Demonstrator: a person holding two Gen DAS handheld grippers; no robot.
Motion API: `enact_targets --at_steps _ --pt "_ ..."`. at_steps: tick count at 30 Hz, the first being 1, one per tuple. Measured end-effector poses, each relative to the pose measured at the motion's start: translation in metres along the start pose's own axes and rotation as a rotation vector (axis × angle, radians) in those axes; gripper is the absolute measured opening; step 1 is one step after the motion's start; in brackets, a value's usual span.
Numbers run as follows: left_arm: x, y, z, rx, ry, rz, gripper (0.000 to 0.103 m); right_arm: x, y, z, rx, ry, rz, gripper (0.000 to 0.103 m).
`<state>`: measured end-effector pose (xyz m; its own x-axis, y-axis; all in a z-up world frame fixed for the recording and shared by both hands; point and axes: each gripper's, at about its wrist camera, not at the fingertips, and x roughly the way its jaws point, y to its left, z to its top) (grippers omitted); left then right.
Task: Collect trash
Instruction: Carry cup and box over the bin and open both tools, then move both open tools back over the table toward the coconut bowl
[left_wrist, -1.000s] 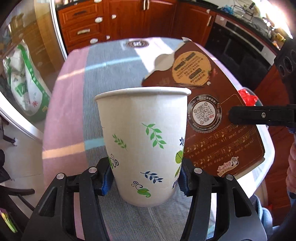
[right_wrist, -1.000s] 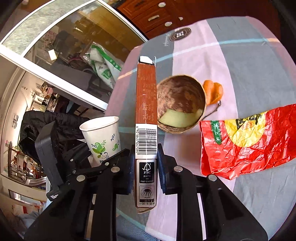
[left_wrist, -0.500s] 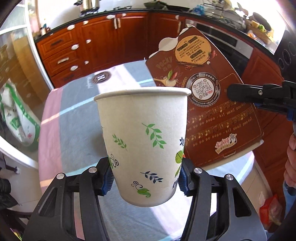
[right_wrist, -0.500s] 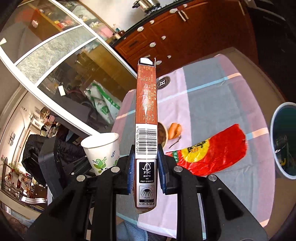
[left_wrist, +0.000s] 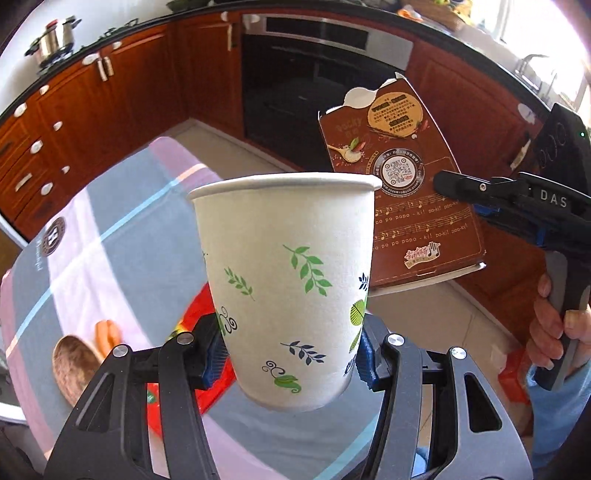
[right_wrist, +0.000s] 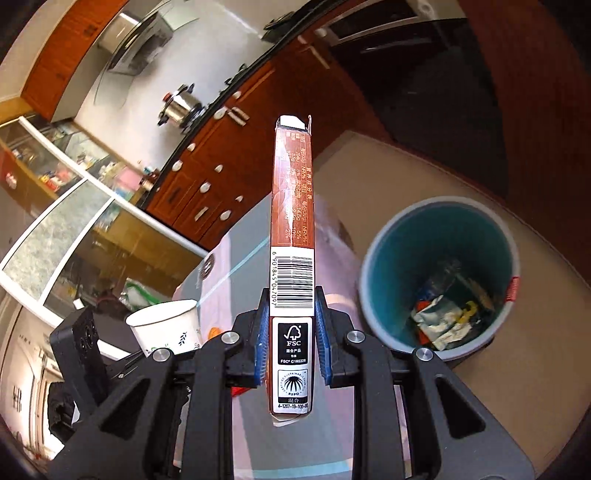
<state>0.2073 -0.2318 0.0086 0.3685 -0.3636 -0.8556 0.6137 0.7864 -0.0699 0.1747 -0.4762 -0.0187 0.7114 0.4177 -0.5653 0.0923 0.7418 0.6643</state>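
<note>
My left gripper (left_wrist: 290, 354) is shut on a white paper cup (left_wrist: 288, 280) printed with green leaves, held upright above the table. My right gripper (right_wrist: 291, 345) is shut on a flat brown snack box (right_wrist: 292, 221), clamped by its narrow sides near the barcode end. In the left wrist view the same brown snack box (left_wrist: 399, 192) shows its broad face to the right of the cup. The paper cup (right_wrist: 166, 326) appears low on the left in the right wrist view. A grey trash bin (right_wrist: 439, 273) with a teal inside stands on the floor to the right, with crumpled wrappers in its bottom.
The table (left_wrist: 110, 229) has a pink and grey checked cloth. On it lie a red wrapper (left_wrist: 199, 317), a brown bowl (left_wrist: 74, 362) and an orange peel (left_wrist: 109, 332). Wooden cabinets (left_wrist: 110, 110) and a dark oven (left_wrist: 314, 81) stand behind. A hand (left_wrist: 550, 332) grips the right handle.
Both grippers have swung to the right off the table with the cup and the box still held. The oven and the trash bin have come into view.
</note>
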Motion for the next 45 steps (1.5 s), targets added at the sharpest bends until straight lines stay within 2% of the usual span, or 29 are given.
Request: enact_targets --at_steps 6,10,14,16,17,18,20,24,27,37,45 --pt "0.067 -0.041 0.043 0.042 0.083 -0.112 0.057 -0.002 -0.06 0.015 0.037 -0.059 -0.178 0.021" --pt "0.106 -0.053 0.062 0.054 0.117 -0.156 0.057 0.011 -0.086 0.021 0.052 -0.075 -0.272 0.021" --pt "0.141 -0.059 0.079 0.067 0.157 -0.178 0.057 0.025 -0.101 0.025 0.049 -0.081 -0.341 0.021" --pt "0.156 -0.062 0.083 0.082 0.174 -0.176 0.06 0.032 -0.109 0.026 0.067 -0.081 -0.345 0.024" --pt "0.163 -0.064 0.084 0.093 0.181 -0.166 0.07 0.035 -0.112 0.026 0.079 -0.079 -0.343 0.03" --pt "0.166 -0.065 0.085 0.101 0.178 -0.146 0.075 0.038 -0.116 0.026 0.091 -0.076 -0.336 0.052" --pt "0.169 -0.066 0.084 0.115 0.169 -0.118 0.079 0.041 -0.119 0.026 0.102 -0.087 -0.337 0.071" --pt "0.173 -0.059 0.083 0.105 0.162 -0.108 0.091 0.044 -0.117 0.028 0.097 -0.073 -0.345 0.082" --pt "0.173 -0.052 0.081 0.081 0.164 -0.11 0.094 0.046 -0.111 0.029 0.093 -0.065 -0.355 0.087" --pt "0.139 -0.047 0.058 0.036 0.148 -0.121 0.097 0.041 -0.089 0.019 0.093 -0.022 -0.347 0.087" --pt "0.09 -0.032 0.036 0.005 0.091 -0.121 0.097 0.031 -0.042 0.001 0.049 -0.019 -0.31 0.09"
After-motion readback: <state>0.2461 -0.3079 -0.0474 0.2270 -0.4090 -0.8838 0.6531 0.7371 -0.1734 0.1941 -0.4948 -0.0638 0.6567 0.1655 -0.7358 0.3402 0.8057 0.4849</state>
